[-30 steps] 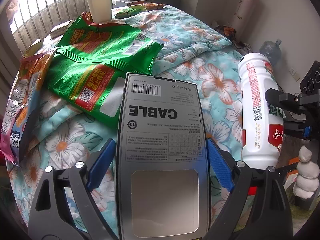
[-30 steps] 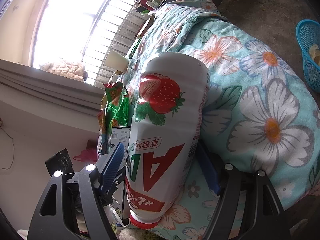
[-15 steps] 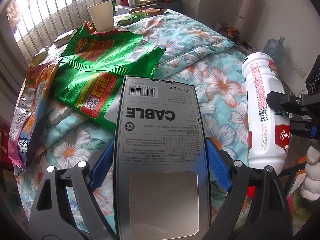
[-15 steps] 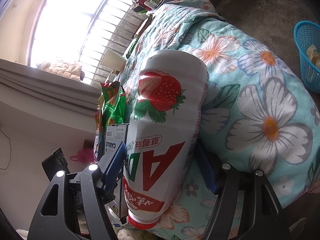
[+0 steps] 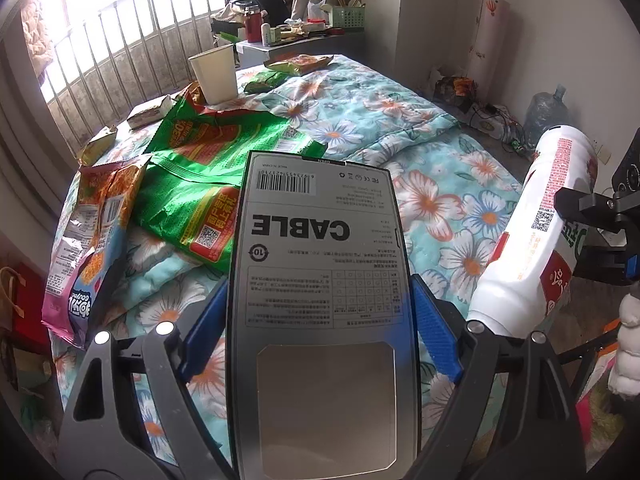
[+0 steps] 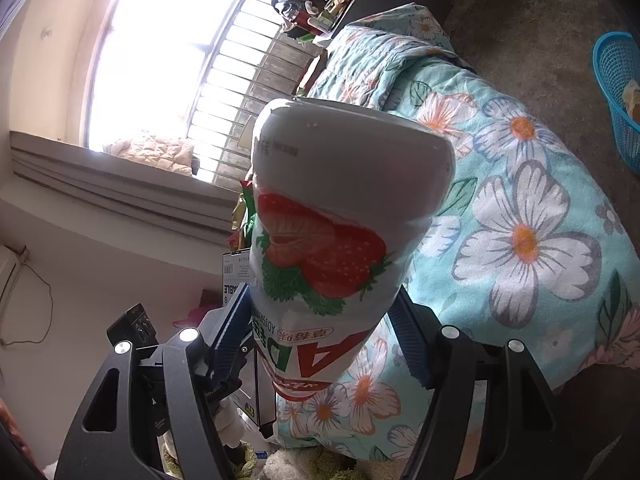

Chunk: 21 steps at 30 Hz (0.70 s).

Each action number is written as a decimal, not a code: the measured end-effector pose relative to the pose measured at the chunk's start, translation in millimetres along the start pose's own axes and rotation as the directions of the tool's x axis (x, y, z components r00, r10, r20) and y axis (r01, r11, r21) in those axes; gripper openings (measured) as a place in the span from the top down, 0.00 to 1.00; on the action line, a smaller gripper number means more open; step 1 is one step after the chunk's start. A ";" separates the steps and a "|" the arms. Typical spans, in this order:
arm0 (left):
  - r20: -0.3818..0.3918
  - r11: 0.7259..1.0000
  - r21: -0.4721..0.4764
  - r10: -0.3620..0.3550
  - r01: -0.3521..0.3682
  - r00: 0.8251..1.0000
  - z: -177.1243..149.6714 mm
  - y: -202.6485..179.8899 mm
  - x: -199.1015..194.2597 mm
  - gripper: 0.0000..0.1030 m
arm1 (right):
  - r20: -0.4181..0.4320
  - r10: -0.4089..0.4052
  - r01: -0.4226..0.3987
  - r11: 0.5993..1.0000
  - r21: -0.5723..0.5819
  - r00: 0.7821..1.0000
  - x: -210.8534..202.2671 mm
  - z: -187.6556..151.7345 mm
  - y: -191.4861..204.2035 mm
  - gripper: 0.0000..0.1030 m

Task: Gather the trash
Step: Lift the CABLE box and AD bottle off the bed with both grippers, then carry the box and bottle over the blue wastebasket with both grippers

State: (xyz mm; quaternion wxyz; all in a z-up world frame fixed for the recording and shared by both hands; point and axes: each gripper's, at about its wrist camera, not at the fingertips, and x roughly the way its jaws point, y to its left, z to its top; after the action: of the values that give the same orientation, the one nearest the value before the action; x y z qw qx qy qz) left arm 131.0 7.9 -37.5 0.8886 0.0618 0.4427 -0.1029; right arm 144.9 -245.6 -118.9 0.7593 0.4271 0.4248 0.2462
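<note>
My left gripper [image 5: 320, 320] is shut on a grey cable box [image 5: 320, 264] printed "CABLE" and holds it above the flowered quilt [image 5: 440, 208]. My right gripper [image 6: 324, 332] is shut on a white strawberry drink bottle [image 6: 332, 240], base pointing forward and tilted up; the bottle also shows in the left wrist view [image 5: 536, 232]. The cable box shows at the left in the right wrist view [image 6: 236, 272]. Green snack bags [image 5: 208, 176], a pink snack bag [image 5: 88, 248] and a paper cup [image 5: 214, 74] lie on the quilt.
A blue basket [image 6: 616, 92] stands on the floor to the right of the bed. Small wrappers [image 5: 300, 63] lie near the far end. A barred window [image 5: 100, 48] runs along the left. A cluttered side table [image 5: 304, 32] stands behind the bed.
Both grippers have lifted and pulled back from the quilt with their loads. The bottle has tilted up, so its base now faces the window.
</note>
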 end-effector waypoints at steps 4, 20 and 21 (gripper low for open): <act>0.053 0.999 0.023 -0.050 0.049 0.997 18.4 -12.8 -21.1 0.21 | 0.094 0.043 -0.044 0.999 0.001 0.995 -42.7 7.8 -0.6 0.36; -0.027 0.816 0.314 -0.503 0.485 0.864 207.6 -249.4 54.1 0.20 | 0.489 -0.095 -0.011 0.978 0.209 0.867 -220.7 54.2 -117.7 0.36; -0.061 0.806 0.320 -0.508 0.499 0.859 213.3 -267.4 71.9 0.20 | 0.484 -0.103 -0.014 0.973 0.232 0.869 -218.8 61.3 -130.8 0.36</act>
State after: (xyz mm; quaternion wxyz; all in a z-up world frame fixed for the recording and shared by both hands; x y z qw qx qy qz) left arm 274.8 -303.9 28.1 0.8128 0.0861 0.4080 -0.4069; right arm 85.5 -500.9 -119.1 0.7937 0.5501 0.2524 0.0612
